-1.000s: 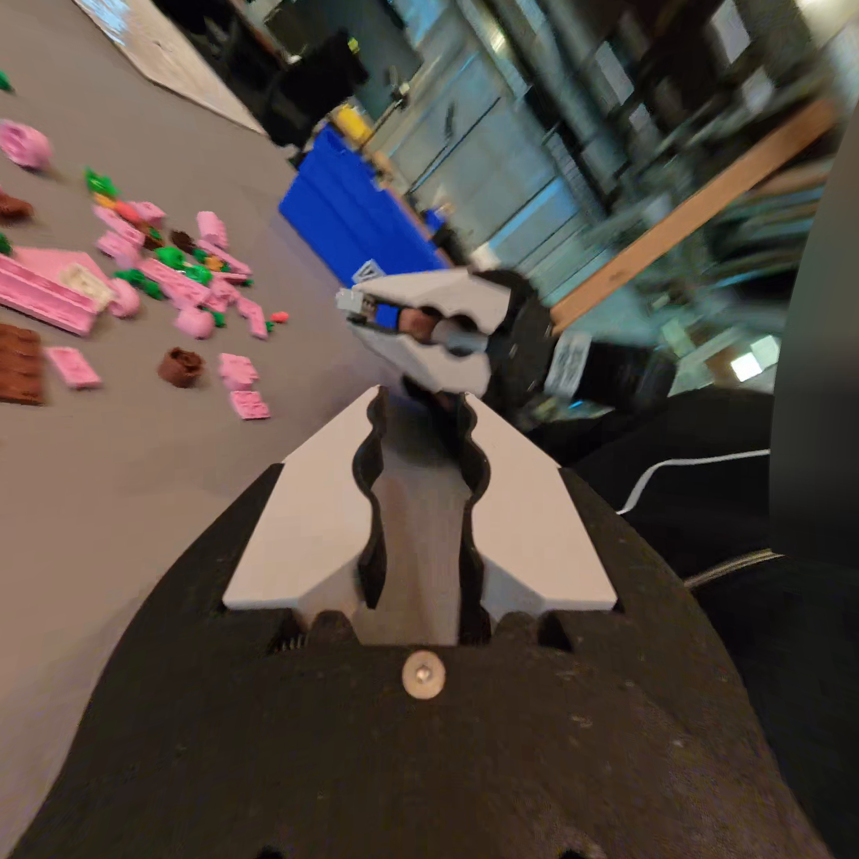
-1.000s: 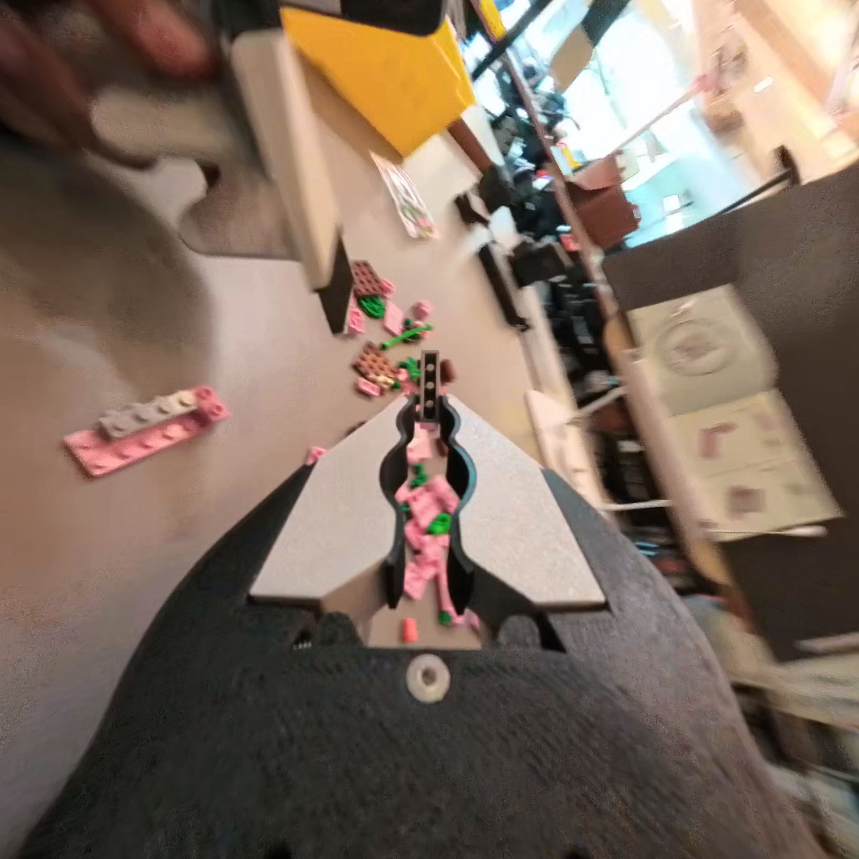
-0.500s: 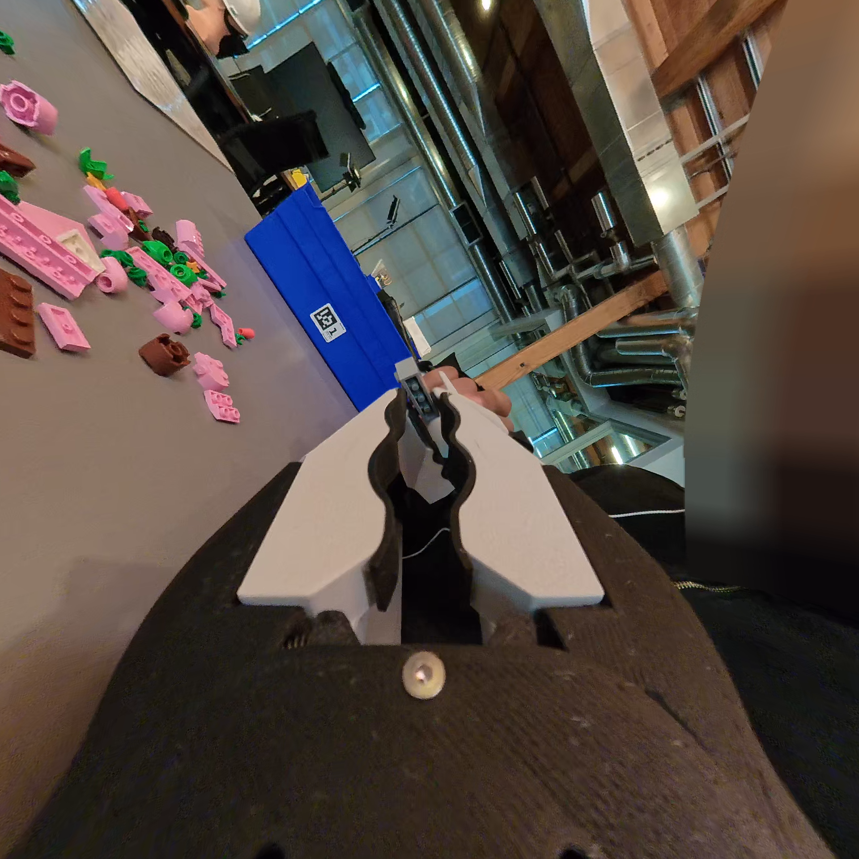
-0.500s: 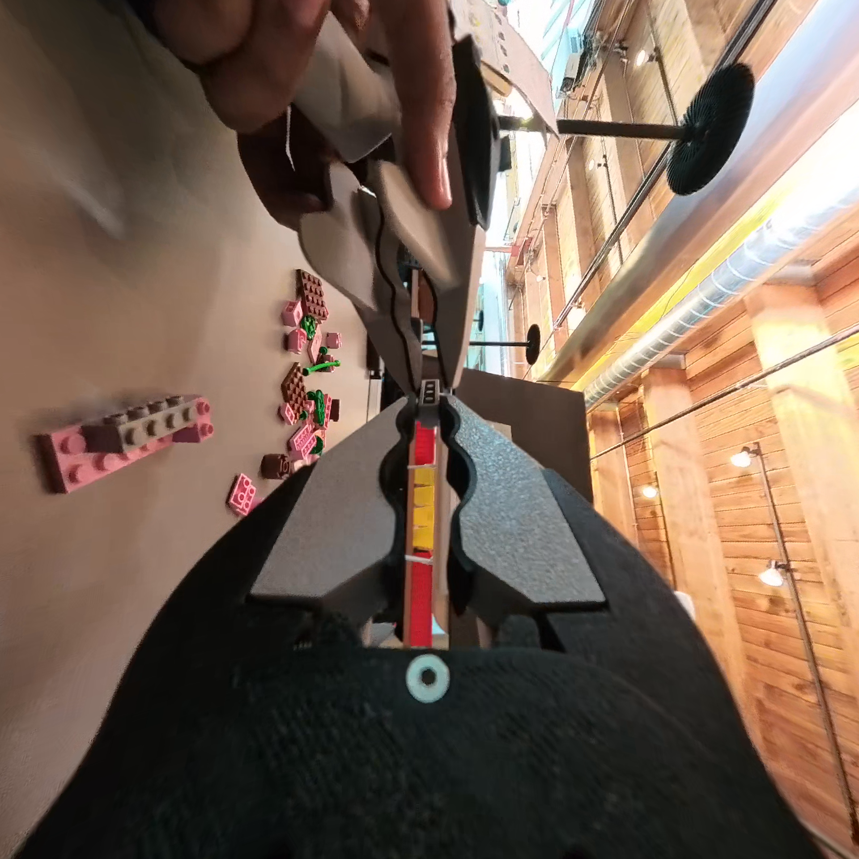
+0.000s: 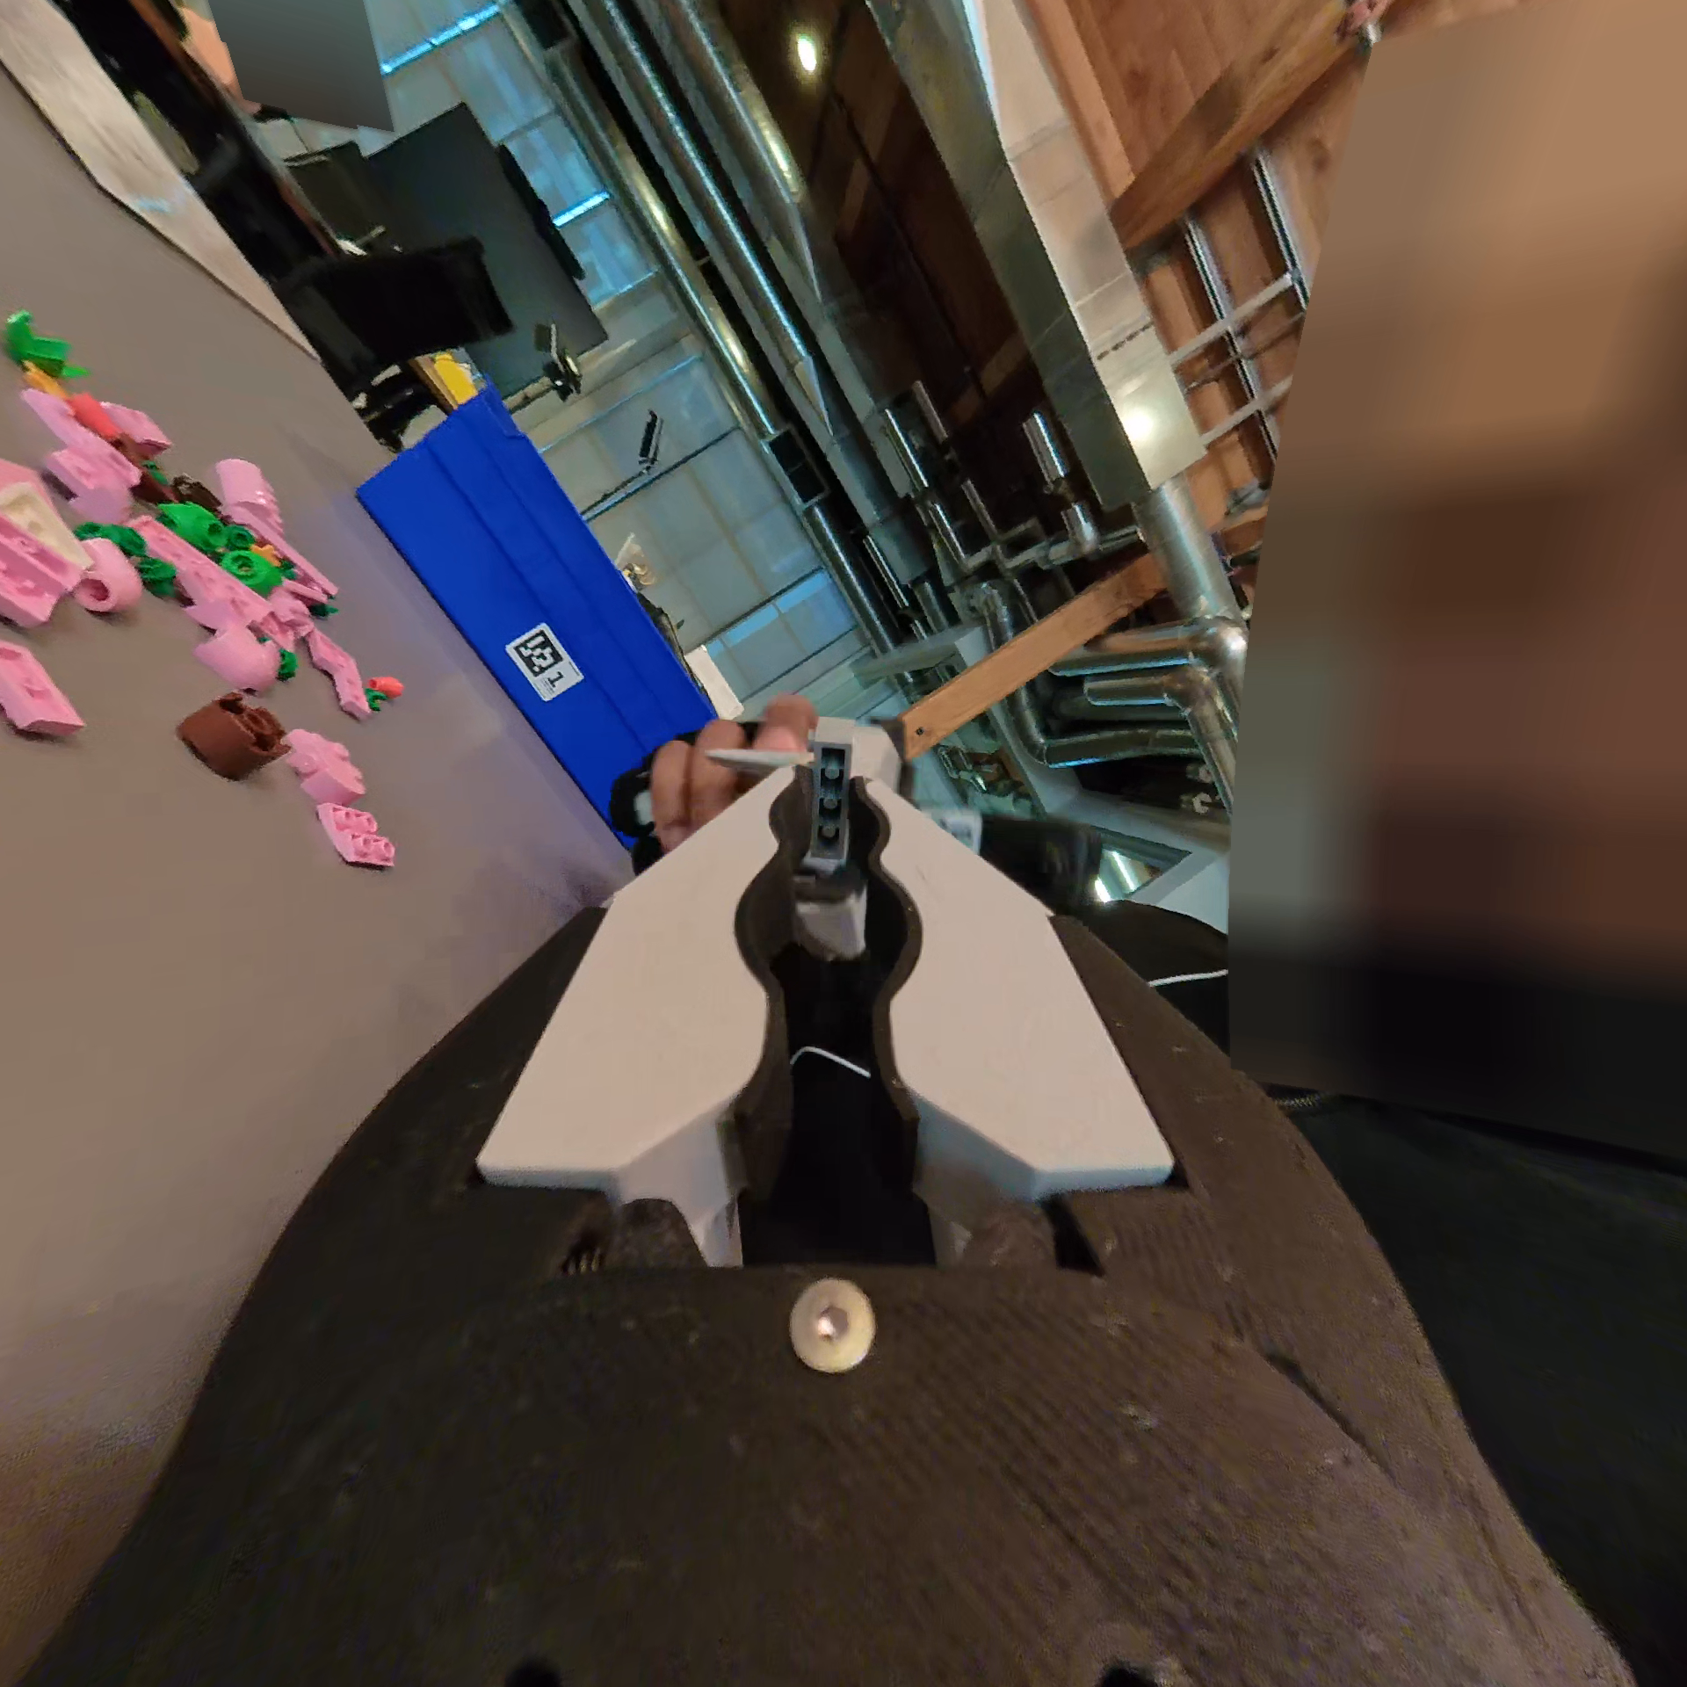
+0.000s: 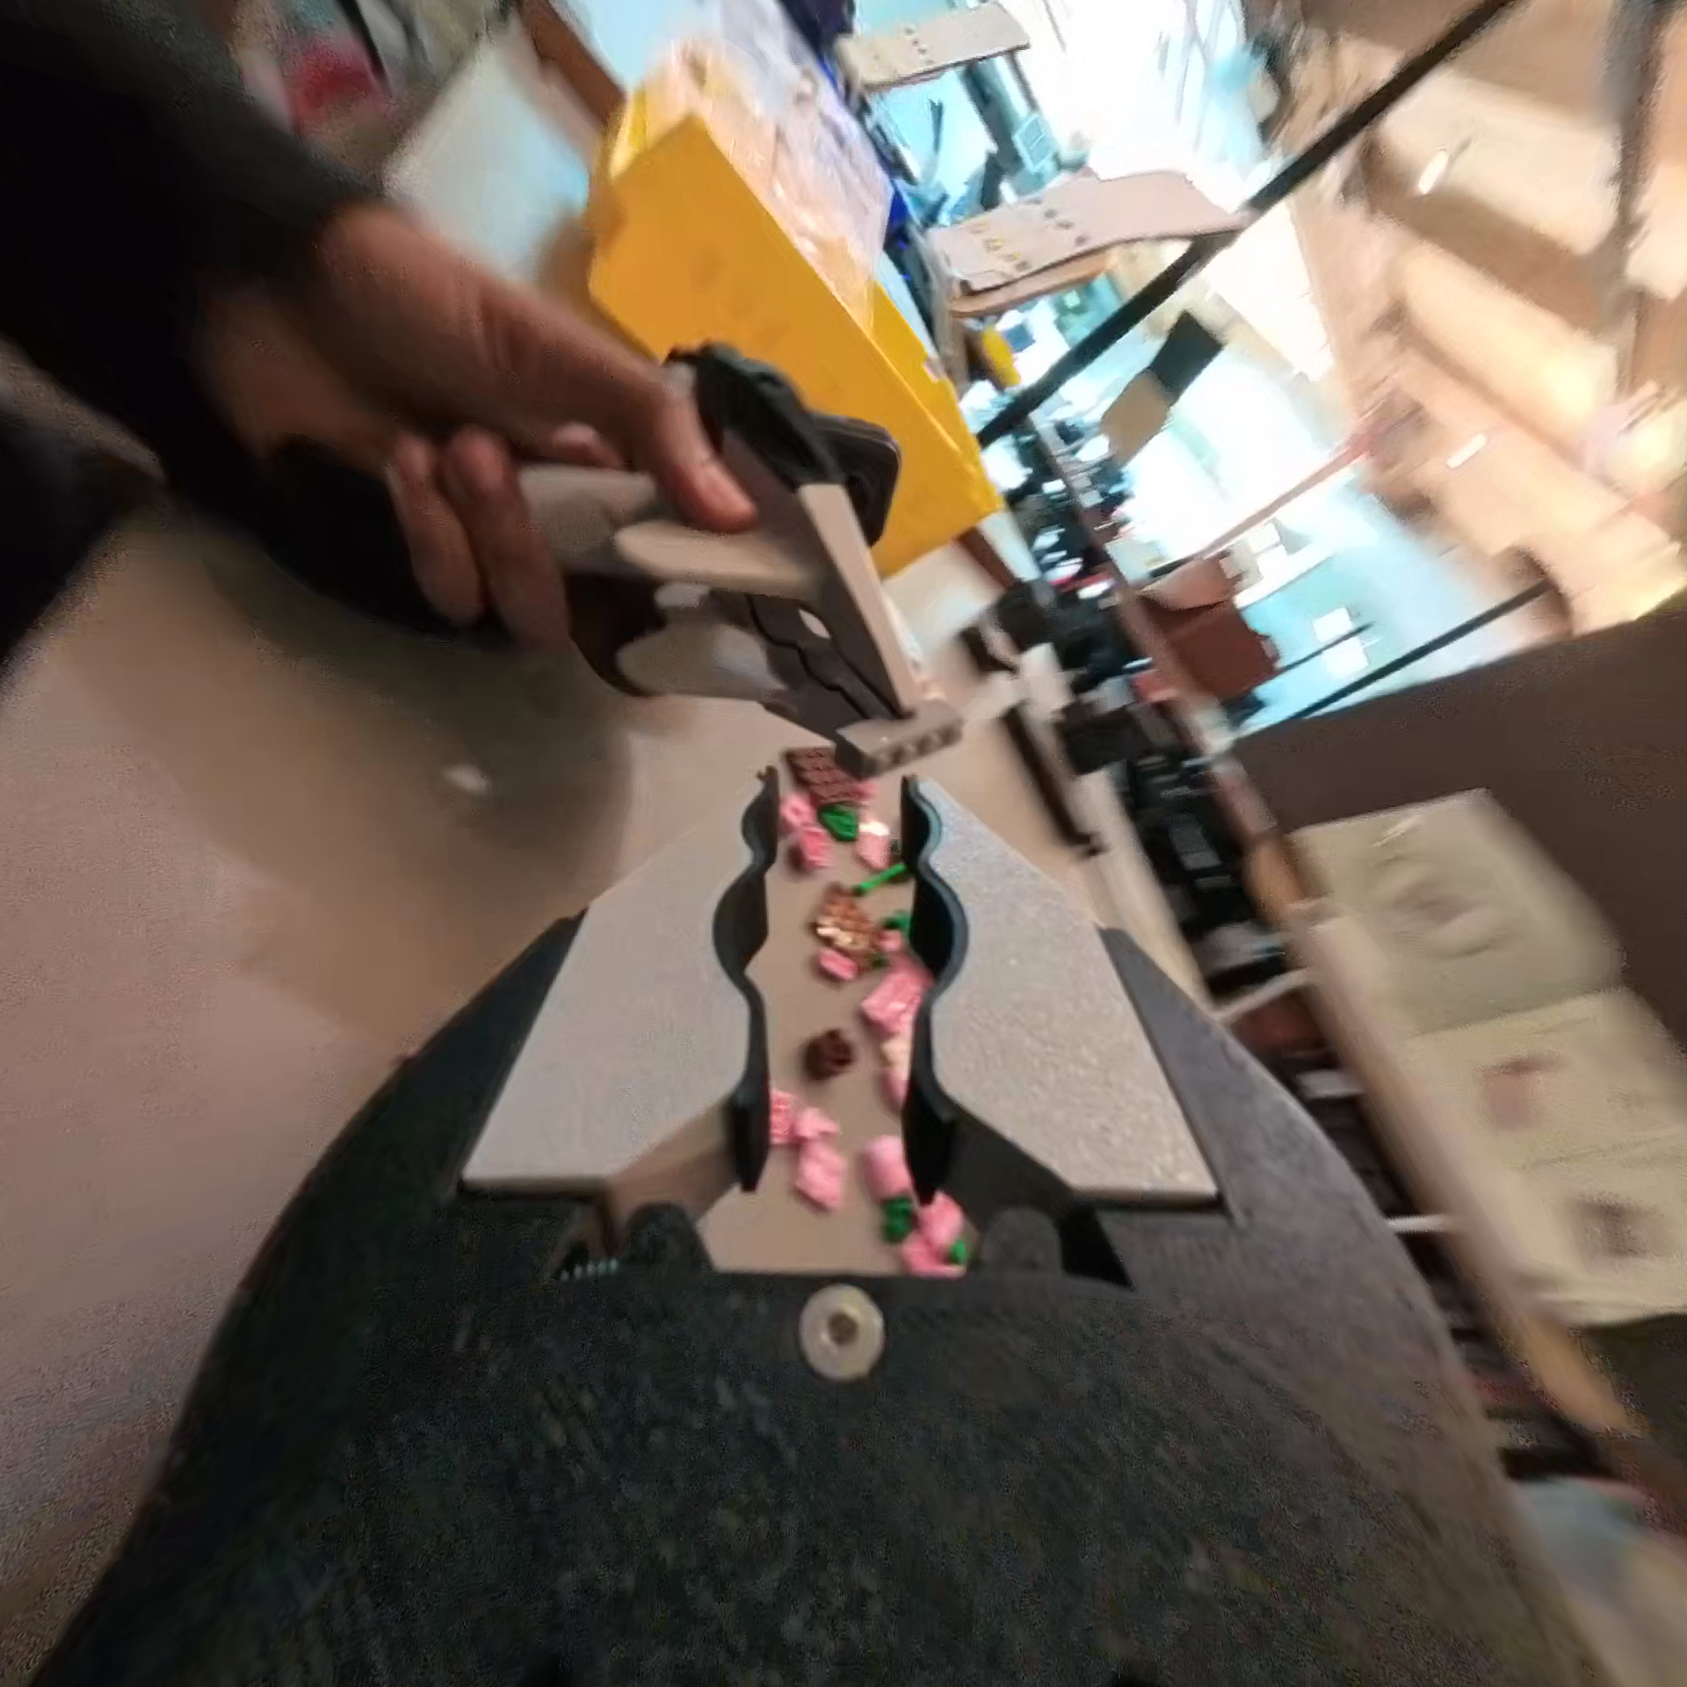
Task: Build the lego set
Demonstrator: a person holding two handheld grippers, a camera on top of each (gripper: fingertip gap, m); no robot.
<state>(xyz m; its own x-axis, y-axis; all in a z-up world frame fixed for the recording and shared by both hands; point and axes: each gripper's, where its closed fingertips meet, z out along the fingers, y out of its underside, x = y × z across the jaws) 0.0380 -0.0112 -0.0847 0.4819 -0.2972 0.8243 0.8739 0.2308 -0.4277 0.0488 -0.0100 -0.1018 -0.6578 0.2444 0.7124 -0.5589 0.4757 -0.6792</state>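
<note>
My left gripper (image 5: 829,783) is shut on a small grey lego brick (image 5: 829,812) with a row of holes and holds it in the air above the grey table (image 5: 228,1004). In the right wrist view a hand (image 6: 475,383) holds the left gripper (image 6: 899,721), with the grey brick (image 6: 899,744) at its tips. My right gripper (image 6: 840,794) is open and empty, just below that brick and apart from it. One of its fingers (image 5: 758,756) and the hand holding it (image 5: 694,776) show behind the brick in the left wrist view.
Loose pink, green and brown pieces (image 5: 183,566) lie scattered on the table, with a brown round piece (image 5: 233,735) nearest. They also show between my right fingers (image 6: 849,931). A blue bin (image 5: 548,621) and a yellow bin (image 6: 758,301) stand at the table's edges. My left and right fingertips are right by each other. Both grippers' tips are roughly 12 cm from the brown round piece (image 5: 233,735). Look for it in the right wrist view (image 6: 826,1035) too.
The right gripper held the grey brick; the left gripper closed on it. The right gripper has opened, let go and drawn back, tilting down toward the table.
</note>
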